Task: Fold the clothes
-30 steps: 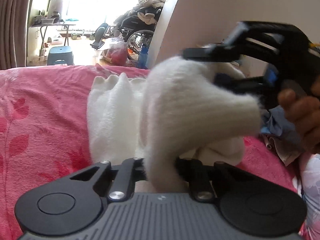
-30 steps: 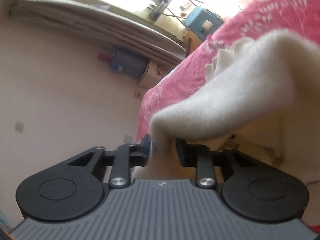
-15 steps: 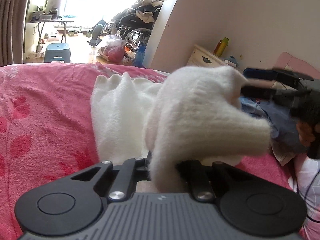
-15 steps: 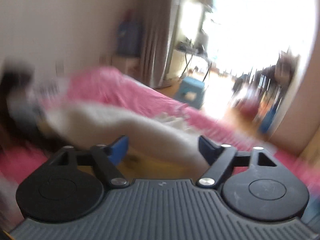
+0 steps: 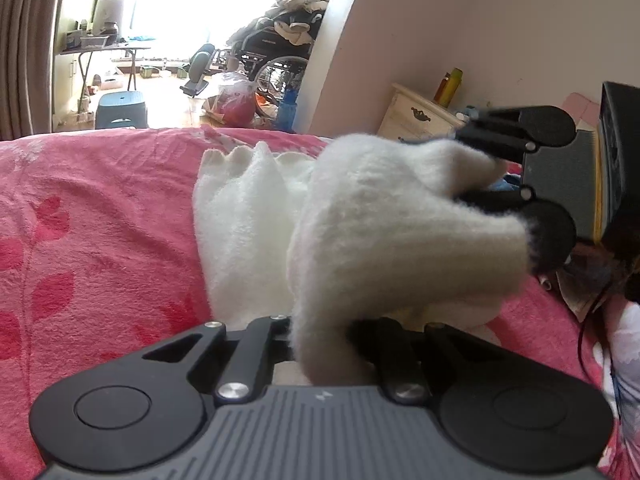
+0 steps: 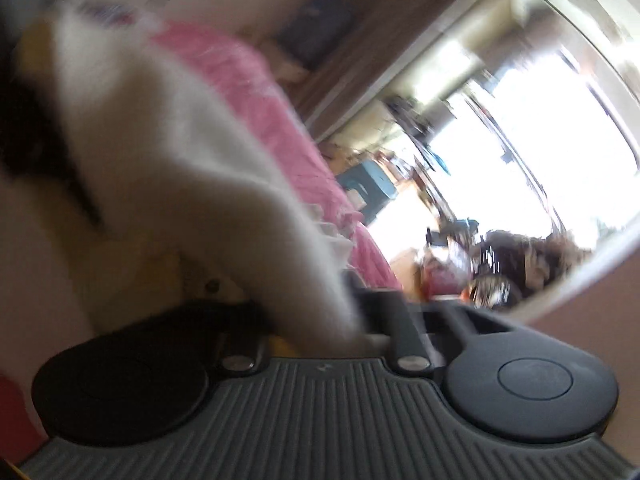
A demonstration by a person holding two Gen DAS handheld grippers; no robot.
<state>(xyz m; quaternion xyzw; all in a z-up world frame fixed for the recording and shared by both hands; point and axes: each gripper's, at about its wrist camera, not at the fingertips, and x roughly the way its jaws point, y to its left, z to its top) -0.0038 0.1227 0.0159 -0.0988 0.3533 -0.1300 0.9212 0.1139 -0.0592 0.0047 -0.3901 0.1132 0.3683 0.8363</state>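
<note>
White fluffy sweater (image 5: 384, 216), thick and fuzzy, with a scalloped edge at its far left; part lies flat on the bed (image 5: 92, 220), part is lifted in a rounded fold above it. Left hand-held gripper (image 5: 320, 332): jaws drawn close together and clamped on the near end of the lifted fold, the cloth rising directly from between them. Right hand-held gripper (image 5: 476, 168), seen at right in the left wrist view: its two black fingers (image 5: 520, 128) lie one above the other with the far end of the fold pinched between them. In the right wrist view, which is motion-blurred, the sweater (image 6: 168, 152) runs down into the right hand-held gripper (image 6: 352, 328), whose jaws appear closed on it. Bed covered in pink cloth with a red leaf pattern. Beyond it, a pale wall at right, a cream nightstand (image 5: 416, 120) carrying bottles, a blue stool (image 5: 120, 110) on a wooden floor at far left, a wheelchair (image 5: 276, 64) piled with clothes, and a bright window behind.
</note>
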